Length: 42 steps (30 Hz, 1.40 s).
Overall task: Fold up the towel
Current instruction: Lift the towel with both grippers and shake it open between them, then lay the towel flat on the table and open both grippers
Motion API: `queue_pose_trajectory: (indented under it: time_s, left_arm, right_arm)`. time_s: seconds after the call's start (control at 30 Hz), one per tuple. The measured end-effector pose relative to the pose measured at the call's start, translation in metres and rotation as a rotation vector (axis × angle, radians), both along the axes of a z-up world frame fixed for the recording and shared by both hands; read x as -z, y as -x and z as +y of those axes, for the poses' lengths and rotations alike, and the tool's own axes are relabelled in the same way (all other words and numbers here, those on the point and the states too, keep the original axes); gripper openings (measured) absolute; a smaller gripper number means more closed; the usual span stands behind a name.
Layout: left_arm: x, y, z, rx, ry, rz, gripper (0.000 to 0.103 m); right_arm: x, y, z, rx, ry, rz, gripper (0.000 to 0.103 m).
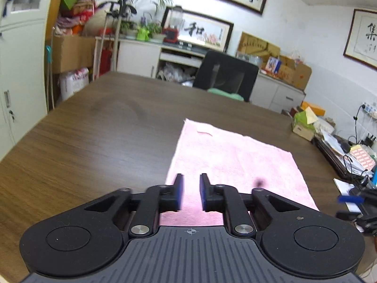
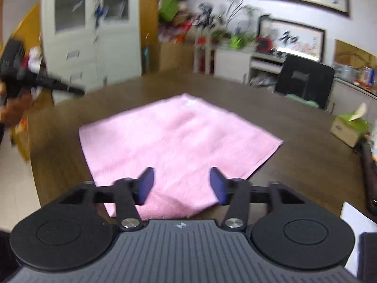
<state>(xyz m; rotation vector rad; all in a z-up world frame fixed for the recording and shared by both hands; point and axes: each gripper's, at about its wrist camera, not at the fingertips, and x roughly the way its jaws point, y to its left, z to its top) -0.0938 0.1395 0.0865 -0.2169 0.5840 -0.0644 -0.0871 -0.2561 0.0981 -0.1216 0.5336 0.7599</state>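
A pink towel lies flat on the dark wooden table; it also shows in the right wrist view, spread like a diamond. My left gripper hovers above the towel's near left part, jaws a small gap apart with nothing between them. My right gripper is open wide above the towel's near corner, empty. The right gripper shows at the right edge of the left wrist view. The left gripper shows, blurred, at the left edge of the right wrist view.
A black office chair stands at the table's far side. A green tissue box and cluttered papers and cables sit at the right. White cabinets and cardboard boxes stand on the left.
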Motion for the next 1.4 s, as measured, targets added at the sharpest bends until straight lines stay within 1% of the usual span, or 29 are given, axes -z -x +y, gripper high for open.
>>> queue_pose_trajectory:
  time_s: [0.07,0.13,0.17,0.2,0.23,0.3,0.37,0.47,0.53,0.63,0.7,0.73,0.77,0.8,0.93,1.03,1.07,1.23,1.4]
  left_arm:
    - [0.003,-0.005,-0.004,0.014,-0.012,0.007,0.027]
    - [0.007,-0.010,-0.009,0.029,-0.025,0.014,0.030]
    - [0.012,-0.013,-0.014,0.042,-0.038,0.024,0.032]
    - [0.017,-0.017,-0.019,0.056,-0.052,0.034,0.033]
    - [0.022,-0.021,-0.024,0.069,-0.065,0.043,0.036]
    - [0.031,-0.029,-0.034,0.098,-0.092,0.063,0.039]
    - [0.041,-0.041,-0.045,0.142,-0.129,0.086,0.052]
    - [0.050,-0.054,-0.060,0.172,-0.188,0.110,0.058]
    - [0.057,-0.064,-0.070,0.202,-0.228,0.127,0.060]
    - [0.065,-0.076,-0.082,0.221,-0.268,0.155,0.060]
    - [0.071,-0.085,-0.089,0.226,-0.288,0.172,0.061]
    - [0.074,-0.088,-0.090,0.228,-0.288,0.167,0.064]
    - [0.075,-0.090,-0.092,0.226,-0.289,0.163,0.066]
    - [0.075,-0.092,-0.093,0.224,-0.289,0.161,0.066]
    - [0.077,-0.110,-0.090,0.210,-0.256,0.170,0.075]
    - [0.077,-0.122,-0.088,0.201,-0.255,0.168,0.076]
    - [0.077,-0.125,-0.087,0.200,-0.256,0.167,0.078]
    - [0.078,-0.126,-0.084,0.208,-0.264,0.161,0.079]
    - [0.077,-0.121,-0.078,0.203,-0.268,0.162,0.079]
  right_arm:
    - [-0.007,-0.004,-0.005,0.037,-0.056,0.025,0.057]
    - [-0.010,-0.014,-0.006,0.063,-0.102,0.080,0.057]
    - [-0.008,-0.019,-0.003,0.068,-0.105,0.100,0.060]
    - [-0.004,-0.024,0.001,0.070,-0.105,0.121,0.067]
    - [0.003,-0.030,0.008,0.062,-0.102,0.144,0.070]
    - [0.021,-0.036,0.028,0.038,-0.068,0.193,0.071]
    - [0.039,-0.036,0.048,0.019,-0.015,0.230,0.071]
    - [0.061,-0.030,0.066,0.051,0.114,0.283,0.071]
    - [0.068,-0.032,0.067,0.085,0.166,0.273,0.072]
    - [0.068,-0.042,0.064,0.095,0.181,0.282,0.074]
    - [0.070,-0.051,0.067,0.091,0.224,0.259,0.082]
    - [0.071,-0.054,0.068,0.091,0.242,0.248,0.084]
    - [0.071,-0.056,0.069,0.095,0.248,0.244,0.088]
    - [0.072,-0.061,0.069,0.098,0.249,0.246,0.090]
    - [0.076,-0.084,0.067,0.127,0.245,0.252,0.094]
    - [0.078,-0.097,0.066,0.151,0.237,0.254,0.098]
    - [0.079,-0.099,0.066,0.148,0.237,0.256,0.101]
    - [0.080,-0.082,0.068,0.146,0.243,0.247,0.103]
    - [0.077,-0.066,0.063,0.152,0.207,0.257,0.103]
